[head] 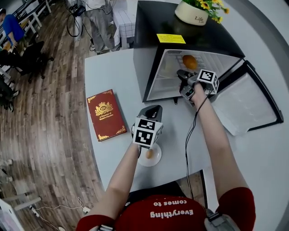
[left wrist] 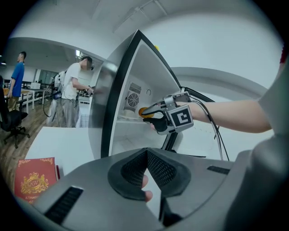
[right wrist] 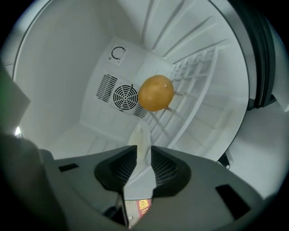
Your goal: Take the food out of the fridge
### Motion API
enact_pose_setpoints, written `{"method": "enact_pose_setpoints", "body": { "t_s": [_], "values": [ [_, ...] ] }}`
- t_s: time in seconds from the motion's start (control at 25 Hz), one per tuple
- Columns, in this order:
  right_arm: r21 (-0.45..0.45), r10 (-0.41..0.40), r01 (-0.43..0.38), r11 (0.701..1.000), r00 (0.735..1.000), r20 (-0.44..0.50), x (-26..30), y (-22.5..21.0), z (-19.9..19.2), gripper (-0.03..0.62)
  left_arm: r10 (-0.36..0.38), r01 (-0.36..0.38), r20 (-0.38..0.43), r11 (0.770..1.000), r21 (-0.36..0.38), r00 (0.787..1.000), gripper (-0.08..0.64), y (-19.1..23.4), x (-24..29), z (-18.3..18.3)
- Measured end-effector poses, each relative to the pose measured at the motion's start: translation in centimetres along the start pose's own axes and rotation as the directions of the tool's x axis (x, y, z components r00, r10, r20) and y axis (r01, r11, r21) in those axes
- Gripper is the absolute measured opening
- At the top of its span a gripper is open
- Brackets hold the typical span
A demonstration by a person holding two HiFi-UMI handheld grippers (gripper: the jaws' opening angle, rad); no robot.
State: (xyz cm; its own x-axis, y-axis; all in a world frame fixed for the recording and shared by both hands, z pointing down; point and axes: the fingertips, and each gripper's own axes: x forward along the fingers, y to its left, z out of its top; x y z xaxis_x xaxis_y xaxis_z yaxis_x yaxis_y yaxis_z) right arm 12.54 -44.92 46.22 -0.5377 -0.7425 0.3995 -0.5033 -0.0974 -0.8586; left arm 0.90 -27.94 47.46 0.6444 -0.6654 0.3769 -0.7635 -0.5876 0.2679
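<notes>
A small black fridge point(head: 149, 58) stands on the grey table with its door point(head: 253, 97) swung open to the right. An orange point(head: 189, 62) rests on its wire shelf point(right wrist: 189, 97). My right gripper point(head: 182, 76) reaches into the fridge mouth just short of the orange point(right wrist: 156, 92). Its jaws stand a little apart with nothing gripped point(right wrist: 143, 151). My left gripper point(head: 153, 109) hovers over the table in front of the fridge, its pads meeting at the tips point(left wrist: 146, 151). Under that hand a white plate point(head: 156, 161) holds a tan egg-like food point(head: 149, 154).
A red book point(head: 106, 114) lies on the table to the left. A flower pot point(head: 192, 12) sits on top of the fridge. People point(left wrist: 74, 90) and office chairs point(head: 31, 58) are on the wooden floor beyond the table's left edge.
</notes>
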Motion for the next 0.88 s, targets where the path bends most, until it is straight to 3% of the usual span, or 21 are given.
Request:
{"method": "enact_pose_setpoints", "body": {
  "t_s": [0.24,0.44,0.56,0.76,0.88],
  "values": [
    [0.057,-0.006,0.008,0.998,0.999,-0.043,1.3,0.8,-0.1,0.084,-0.014,0.014,-0.016,1.0,-0.023,1.0,0.0,-0.3,0.6,-1.4],
    [0.174,0.042,-0.041,0.984,0.999,0.0,2.2,1.3,0.1,0.083,-0.02,0.02,-0.032,1.0,-0.023,0.999,0.0,-0.4,0.3,-2.3],
    [0.184,0.03,-0.032,0.982,0.999,0.013,2.7,1.7,-0.1,0.083,-0.012,0.011,-0.031,0.999,-0.036,0.999,0.0,0.0,-0.1,-2.6],
    [0.298,0.07,-0.104,0.949,0.99,0.123,3.6,2.2,0.6,0.077,-0.005,0.004,-0.025,0.999,-0.038,1.0,0.0,0.2,-0.6,-2.4],
    [0.28,0.058,-0.102,0.955,0.985,0.161,3.6,2.1,0.8,0.028,-0.003,0.003,-0.022,1.0,-0.03,1.0,0.0,0.0,-0.8,-2.2]
  ]
}}
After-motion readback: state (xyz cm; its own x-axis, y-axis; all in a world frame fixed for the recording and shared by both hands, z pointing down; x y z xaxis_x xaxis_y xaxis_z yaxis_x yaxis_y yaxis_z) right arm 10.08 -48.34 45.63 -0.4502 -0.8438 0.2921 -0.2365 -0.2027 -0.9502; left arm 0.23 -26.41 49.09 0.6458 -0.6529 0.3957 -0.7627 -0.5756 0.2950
